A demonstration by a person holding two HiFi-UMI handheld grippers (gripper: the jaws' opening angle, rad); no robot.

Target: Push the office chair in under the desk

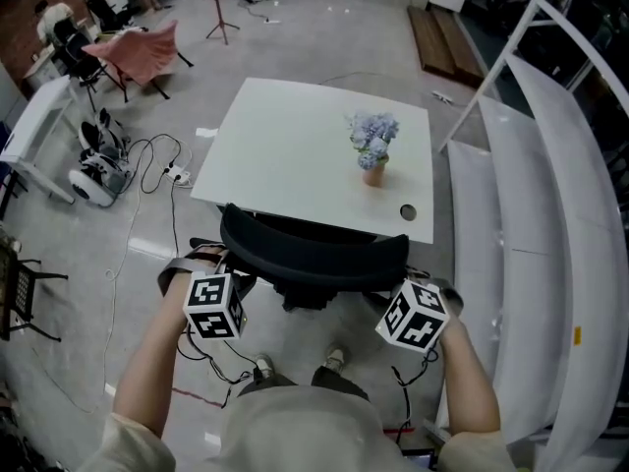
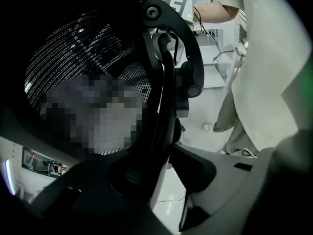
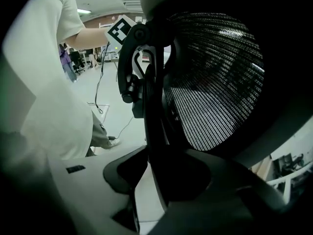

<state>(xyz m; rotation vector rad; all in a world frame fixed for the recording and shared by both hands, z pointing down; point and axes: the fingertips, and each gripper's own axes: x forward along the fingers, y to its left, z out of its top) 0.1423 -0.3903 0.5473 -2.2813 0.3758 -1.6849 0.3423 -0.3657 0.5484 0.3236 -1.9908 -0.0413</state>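
The black office chair shows only its curved mesh backrest (image 1: 314,249), right at the near edge of the white desk (image 1: 285,146); its seat is hidden under the desk. My left gripper (image 1: 224,268) grips the backrest's left end and my right gripper (image 1: 398,278) its right end. In the left gripper view the black backrest frame (image 2: 161,106) runs between the jaws of the left gripper (image 2: 161,180), which are shut on it. In the right gripper view the frame (image 3: 151,106) beside the mesh (image 3: 215,82) sits likewise in the right gripper (image 3: 151,190).
A potted flower (image 1: 373,160) and a cable hole (image 1: 408,211) are on the desk's right part. White curved panels (image 1: 531,214) stand close along the right. Cables and a power strip (image 1: 172,173) lie on the floor at left, next to a white bench (image 1: 34,126).
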